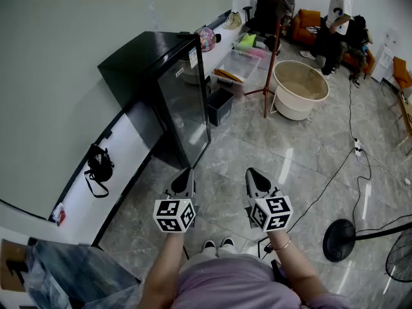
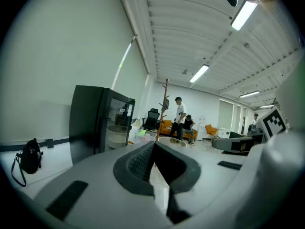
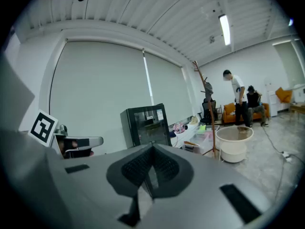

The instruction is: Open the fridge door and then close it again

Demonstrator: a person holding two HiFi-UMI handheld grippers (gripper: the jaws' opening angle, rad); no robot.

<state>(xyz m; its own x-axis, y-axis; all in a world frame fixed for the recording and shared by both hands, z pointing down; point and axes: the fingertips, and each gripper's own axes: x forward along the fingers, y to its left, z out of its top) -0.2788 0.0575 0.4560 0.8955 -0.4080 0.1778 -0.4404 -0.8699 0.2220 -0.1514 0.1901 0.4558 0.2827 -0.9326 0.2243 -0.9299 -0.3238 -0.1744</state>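
A small black fridge (image 1: 158, 85) with a glass door (image 1: 185, 111) stands against the left wall, its door closed; it also shows as the fridge (image 2: 97, 120) in the left gripper view and the fridge (image 3: 145, 124) in the right gripper view. My left gripper (image 1: 187, 174) hovers over the floor just in front of the door's near corner, jaws shut and empty. My right gripper (image 1: 253, 175) is held beside it, further right, also shut with nothing in it. Both point toward the fridge without touching it.
A black bag (image 1: 98, 166) lies on the white ledge left of the fridge. Behind the fridge are a dark bin (image 1: 219, 105), plastic boxes (image 1: 243, 64), a coat stand (image 1: 275, 44) and a cream tub (image 1: 300, 89). A person (image 1: 336, 21) stands far back. A fan (image 1: 360, 237) and cable (image 1: 335, 172) are at right.
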